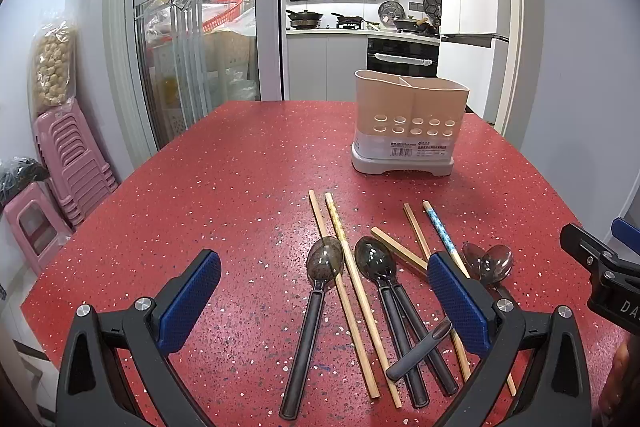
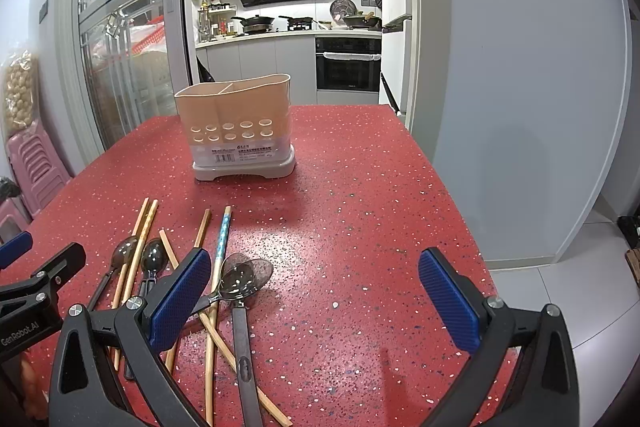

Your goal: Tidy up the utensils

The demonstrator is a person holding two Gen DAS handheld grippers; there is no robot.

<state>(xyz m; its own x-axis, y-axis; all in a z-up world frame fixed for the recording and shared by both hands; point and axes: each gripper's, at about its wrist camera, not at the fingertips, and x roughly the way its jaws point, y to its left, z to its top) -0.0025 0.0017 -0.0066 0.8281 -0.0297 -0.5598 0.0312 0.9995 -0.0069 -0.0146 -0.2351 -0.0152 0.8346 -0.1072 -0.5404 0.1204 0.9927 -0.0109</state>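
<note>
A beige utensil holder [image 1: 410,121] [image 2: 236,127] with two compartments stands upright on the red speckled table [image 1: 240,187] [image 2: 360,207]. In front of it lie several dark translucent spoons [image 1: 320,287] [image 2: 242,279] with black handles, mixed with wooden chopsticks [image 1: 352,291] [image 2: 140,247] and one blue-patterned chopstick [image 1: 442,233] [image 2: 222,243]. My left gripper [image 1: 324,299] hovers open over the pile, nothing between its blue pads. My right gripper [image 2: 316,297] is open above bare table, just right of the pile; its left pad overlaps the spoons.
Pink stacked stools [image 1: 76,171] [image 2: 36,163] stand left of the table by a glass sliding door [image 1: 192,27]. A kitchen opens behind the holder. The table's right edge [image 2: 460,207] drops to grey floor tiles.
</note>
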